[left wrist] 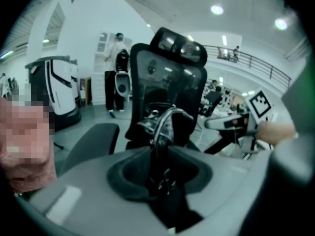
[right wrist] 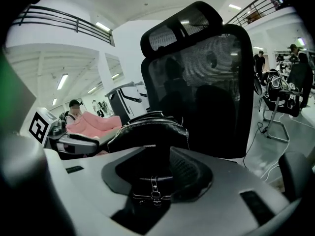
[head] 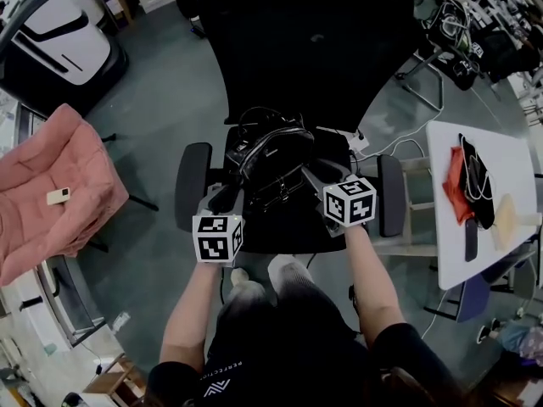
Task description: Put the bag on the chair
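bag (head: 270, 161) at chair (head: 297, 49) seat | L gripper (head: 225, 197) + R gripper (head: 316, 178): fingers (right wrist: 192, 168) pinch bag's two ends (so it stays level) | we reckon: release next

In the head view, most of the seat of the chair (head: 297, 49) lies hidden under the bag (head: 271, 155). Left of the chair, a pink cloth (head: 51, 193) is cut off by the picture's edge, and the small pale thing (head: 58, 196) on it is too small to tell. Right of the chair, the white table (head: 501, 155) runs off the edge.
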